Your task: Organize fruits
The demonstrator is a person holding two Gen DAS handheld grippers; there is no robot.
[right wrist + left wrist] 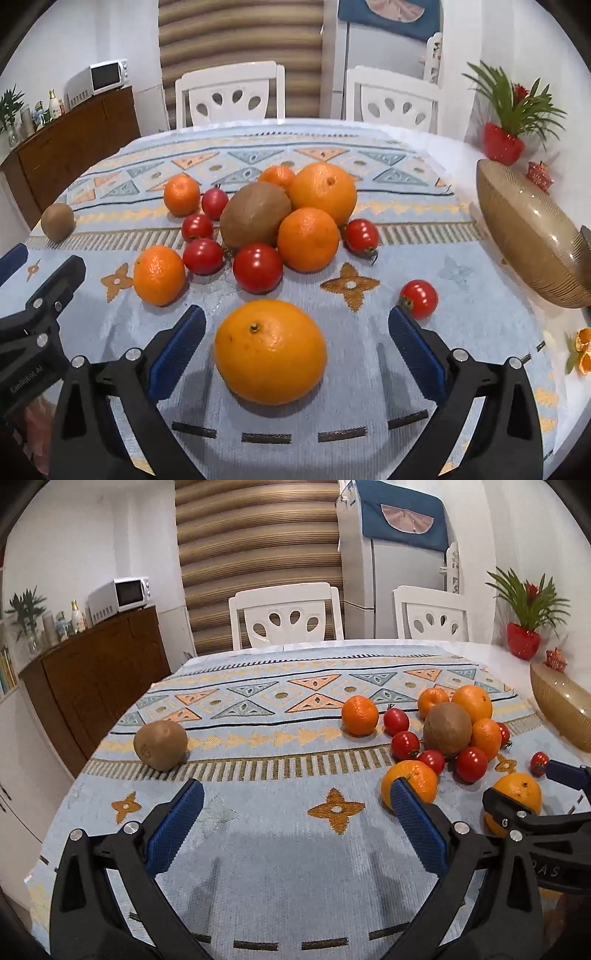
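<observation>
Right gripper (297, 332) is spread wide w/ blue pads (176, 350) either side of a big orange (270, 350) on the tablecloth (424, 254); pads sit clear of the peel, nothing clamped. Left gripper (295, 812) also wide apart, empty, over bare cloth; its right pad overlaps a mandarin (410, 781) in the left wrist view, contact can't be told. Rest of the fruit is heaped mid-table just beyond: a kiwi (255, 219) ringed by oranges, mandarins & cherry tomatoes (257, 267), several touching. One tomato (419, 298) sits alone near the right pad tip. A 2nd kiwi (160, 745) lies well apart toward the left edge of the table. Ribbed gold bowl (524, 236) stands at the right side, off the cloth. Open cloth btwn the left gripper & lone kiwi, plus the whole far strip up to the white chairs (286, 614).
</observation>
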